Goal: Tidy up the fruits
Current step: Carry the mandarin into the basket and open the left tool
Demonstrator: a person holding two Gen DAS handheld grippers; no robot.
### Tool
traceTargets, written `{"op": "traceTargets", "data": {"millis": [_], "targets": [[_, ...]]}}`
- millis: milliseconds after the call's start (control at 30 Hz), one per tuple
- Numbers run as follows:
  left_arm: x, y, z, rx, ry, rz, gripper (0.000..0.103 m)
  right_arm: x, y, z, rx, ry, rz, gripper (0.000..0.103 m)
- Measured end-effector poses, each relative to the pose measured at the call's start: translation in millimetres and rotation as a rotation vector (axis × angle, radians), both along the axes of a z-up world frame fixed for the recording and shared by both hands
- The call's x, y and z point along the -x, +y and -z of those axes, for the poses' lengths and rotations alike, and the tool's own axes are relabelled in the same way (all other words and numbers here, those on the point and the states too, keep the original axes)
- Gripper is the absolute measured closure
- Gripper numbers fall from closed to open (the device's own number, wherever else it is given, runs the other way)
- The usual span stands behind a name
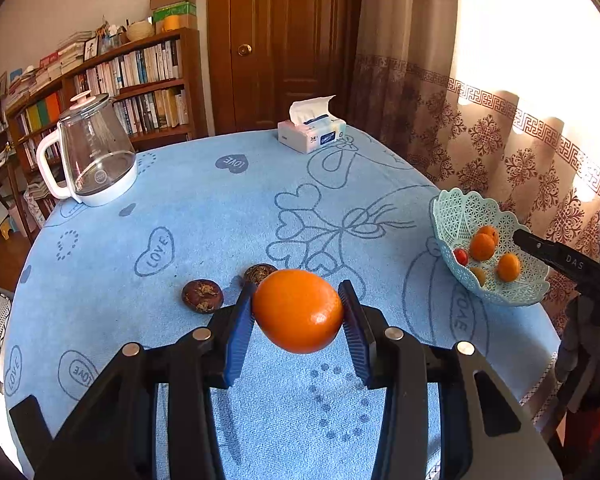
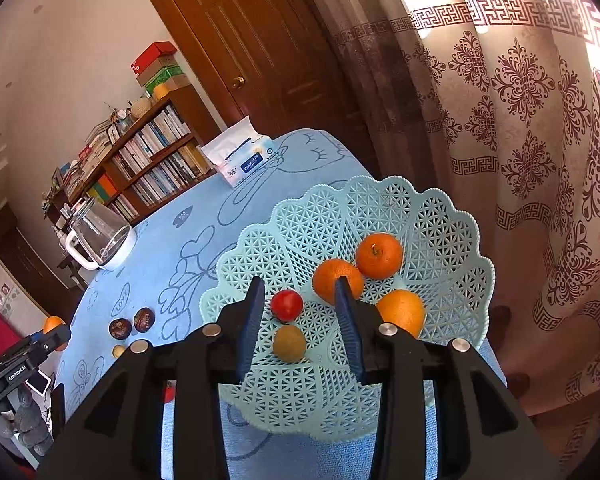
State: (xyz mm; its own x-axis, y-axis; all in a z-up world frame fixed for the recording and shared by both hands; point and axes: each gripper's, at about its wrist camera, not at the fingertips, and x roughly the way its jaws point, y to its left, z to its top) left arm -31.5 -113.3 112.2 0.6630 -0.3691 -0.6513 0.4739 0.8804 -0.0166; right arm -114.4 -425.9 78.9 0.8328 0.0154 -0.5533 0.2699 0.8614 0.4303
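L gripper clamps an orange lifted above the blue cloth, w/ basket far right. R gripper over basket, jaws apart, empty; red fruit below btwn them

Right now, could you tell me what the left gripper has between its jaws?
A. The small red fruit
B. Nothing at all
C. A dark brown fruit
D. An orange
D: in the left wrist view the left gripper has its blue pads pressed on both sides of an orange, lifted clear of the blue tablecloth.
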Motion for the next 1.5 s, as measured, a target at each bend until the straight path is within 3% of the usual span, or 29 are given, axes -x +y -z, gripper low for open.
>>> {"op": "traceTargets", "data": {"millis": [133, 267, 700, 933, 1167, 1200, 1233, 1267, 1500], "targets": [[0, -19, -2, 0.019, 0.009, 0.058, 0.061, 10, -9, -3, -0.004, -0.036, 0.071, 0.050], [0, -45, 0, 0.030, 0.019, 0.125, 0.061, 18, -12, -8, 0.029, -0.065, 0.128, 0.046], [6, -142, 9, 0.046, 0.033, 0.334, 0.061, 31, -23, -13, 0.055, -0.126, 0.208, 0.044], [7, -178, 23, 0.030, 0.059, 0.386, 0.061, 34, -26, -9, 0.039, -0.126, 0.211, 0.043], [7, -187, 33, 0.020, 0.075, 0.393, 0.060, 35, -27, -7, 0.028, -0.127, 0.213, 0.042], [6, -186, 33, 0.027, 0.076, 0.392, 0.052, 35, -27, -7, 0.029, -0.128, 0.213, 0.038], [5, -185, 34, 0.039, 0.083, 0.396, 0.033, 36, -27, -8, 0.029, -0.131, 0.214, 0.036], [5, -184, 33, 0.055, 0.088, 0.398, 0.028, 36, -26, -8, 0.030, -0.135, 0.217, 0.035], [-3, -169, 30, 0.082, 0.096, 0.354, 0.025, 36, -25, -6, 0.020, -0.131, 0.221, 0.035]]}}
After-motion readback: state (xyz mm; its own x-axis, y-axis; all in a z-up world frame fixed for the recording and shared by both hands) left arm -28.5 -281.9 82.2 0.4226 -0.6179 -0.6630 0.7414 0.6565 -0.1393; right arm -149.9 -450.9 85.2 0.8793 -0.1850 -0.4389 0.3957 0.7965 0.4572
